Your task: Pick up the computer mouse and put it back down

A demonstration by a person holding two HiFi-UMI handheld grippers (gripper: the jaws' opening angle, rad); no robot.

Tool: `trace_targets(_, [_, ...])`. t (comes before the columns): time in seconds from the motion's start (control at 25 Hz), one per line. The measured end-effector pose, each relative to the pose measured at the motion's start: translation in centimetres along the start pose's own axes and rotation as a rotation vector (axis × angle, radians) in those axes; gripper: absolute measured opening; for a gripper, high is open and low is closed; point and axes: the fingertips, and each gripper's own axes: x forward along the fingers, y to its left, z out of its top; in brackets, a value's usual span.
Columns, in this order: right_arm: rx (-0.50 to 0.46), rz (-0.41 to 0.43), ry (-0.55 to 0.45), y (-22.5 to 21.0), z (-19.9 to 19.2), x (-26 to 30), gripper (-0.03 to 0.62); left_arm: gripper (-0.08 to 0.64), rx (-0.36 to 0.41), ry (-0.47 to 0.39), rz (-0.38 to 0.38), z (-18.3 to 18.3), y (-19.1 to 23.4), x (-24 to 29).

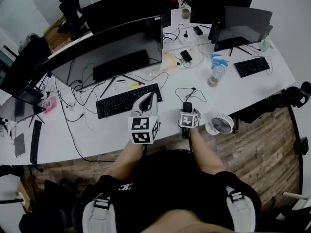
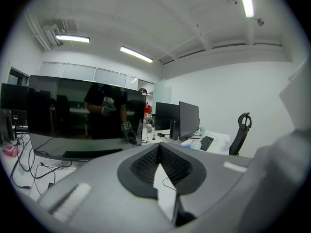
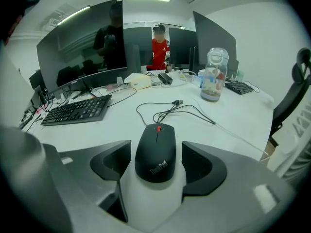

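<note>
Right tool point(image 3: 156, 156) is closest to us, jaws wide apart w/ the black mouse point(image 3: 155, 147) between them, pads clear of both its sides. The mouse rests flat on the white tabletop point(image 3: 121, 126), cable point(image 3: 171, 111) looped just beyond (keyboard point(image 3: 75, 109) off to the left). We see the left tool point(image 2: 158, 148) closed tip to tip, nothing btwn.

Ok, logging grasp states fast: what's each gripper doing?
Left gripper: closed, empty.
Right gripper: open, computer mouse between its jaws, not gripped.
</note>
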Motion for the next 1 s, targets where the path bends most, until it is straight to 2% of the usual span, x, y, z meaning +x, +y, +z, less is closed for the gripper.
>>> trace_targets(0.44, [-0.019,0.024,0.038,0.8,-0.7,0.2,0.273,0.054,-0.012,0.003,0.026,-0.2,0.9,-0.5])
trace_targets(0.68, [-0.011,0.060,-0.012,1.1,0.1,-0.6,0.268,0.054,-0.014,0.000,0.025,-0.3,1.0,-0.7])
trace_targets(0.8, [-0.030,0.053,-0.041,0.6,0.4,-0.7,0.267,0.054,-0.015,0.000,0.017,-0.3,0.7,-0.7])
trace_targets(1.0, [-0.034,0.028,-0.115,-0.2,3.1,-3.7,0.264,0.054,-0.015,-0.004,-0.005,-0.3,0.0,-0.7])
